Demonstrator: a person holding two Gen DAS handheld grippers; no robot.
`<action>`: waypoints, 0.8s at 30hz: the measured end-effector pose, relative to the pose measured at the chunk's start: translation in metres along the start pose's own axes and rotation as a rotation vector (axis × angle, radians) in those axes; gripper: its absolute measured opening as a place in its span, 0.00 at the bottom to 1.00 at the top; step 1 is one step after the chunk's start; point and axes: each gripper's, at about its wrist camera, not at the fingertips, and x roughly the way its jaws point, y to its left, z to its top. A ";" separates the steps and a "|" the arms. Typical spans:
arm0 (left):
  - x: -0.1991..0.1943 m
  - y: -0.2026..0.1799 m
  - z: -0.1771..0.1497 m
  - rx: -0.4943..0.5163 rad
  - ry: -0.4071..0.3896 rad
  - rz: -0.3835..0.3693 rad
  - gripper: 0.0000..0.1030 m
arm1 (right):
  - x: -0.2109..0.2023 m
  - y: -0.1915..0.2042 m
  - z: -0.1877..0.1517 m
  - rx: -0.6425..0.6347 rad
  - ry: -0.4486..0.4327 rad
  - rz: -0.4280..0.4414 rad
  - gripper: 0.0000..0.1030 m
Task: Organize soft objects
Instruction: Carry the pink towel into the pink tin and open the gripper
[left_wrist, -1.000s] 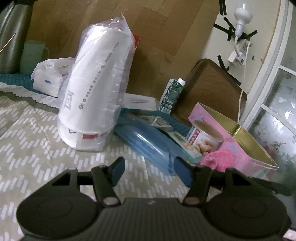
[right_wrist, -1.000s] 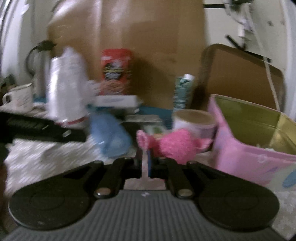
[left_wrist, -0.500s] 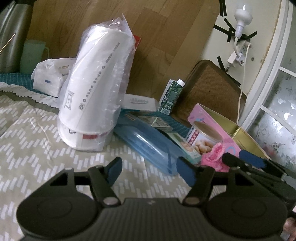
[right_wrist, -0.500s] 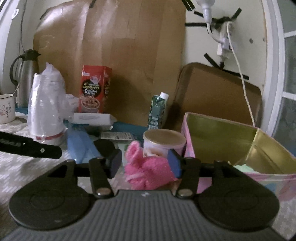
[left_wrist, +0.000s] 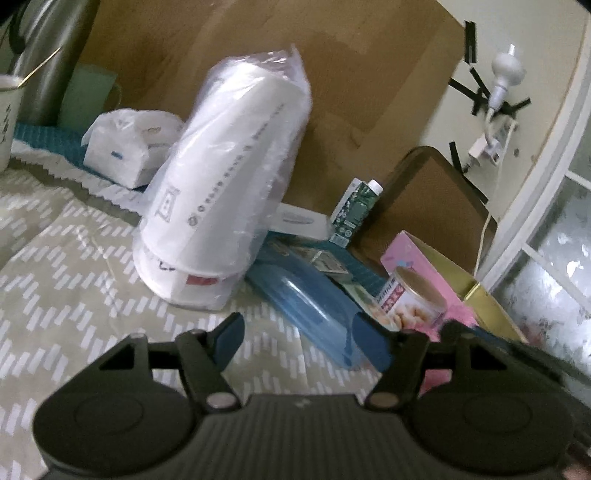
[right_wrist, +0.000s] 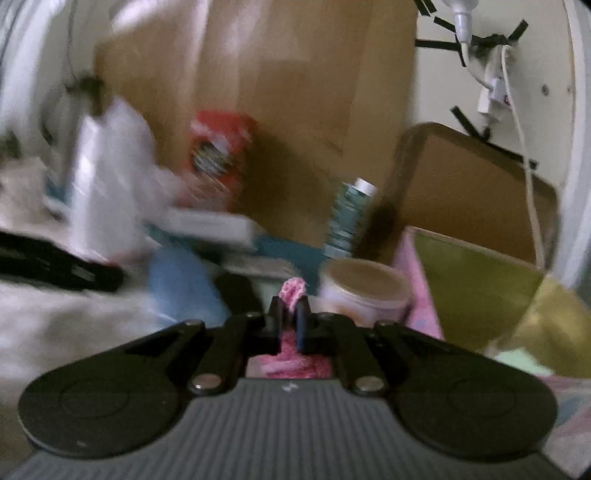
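Observation:
My right gripper (right_wrist: 290, 312) is shut on a fuzzy pink soft object (right_wrist: 293, 290), which pokes up between the jaws and hangs below them. The view is motion-blurred. A pink tin box (right_wrist: 476, 280) with a gold inside stands open to the right of it; something pale green lies inside. In the left wrist view my left gripper (left_wrist: 299, 334) is open and empty over the patterned cloth (left_wrist: 74, 266). The pink box (left_wrist: 443, 273) sits at its right, with the right gripper's dark arm (left_wrist: 517, 350) in front of it.
A bagged stack of white paper cups (left_wrist: 221, 206) stands ahead of the left gripper. A blue plastic lid (left_wrist: 306, 299), a snack can (left_wrist: 413, 299), a green carton (left_wrist: 354, 210), a tissue pack (left_wrist: 125, 147) and a brown tray (left_wrist: 428, 210) crowd the back. A cardboard sheet leans behind.
My right gripper was open around the pink soft object half a second ago and has shut on it. The view has turned blurred with motion. The left gripper has shifted slightly.

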 end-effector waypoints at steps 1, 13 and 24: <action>0.000 0.002 0.000 -0.009 0.003 -0.004 0.64 | -0.012 0.003 0.001 0.025 -0.023 0.078 0.09; -0.002 -0.012 -0.004 0.061 0.038 -0.106 0.84 | -0.049 -0.037 -0.035 0.245 0.063 0.122 0.42; -0.002 -0.068 -0.040 0.188 0.259 -0.231 0.69 | -0.056 -0.018 -0.051 0.133 0.153 0.274 0.71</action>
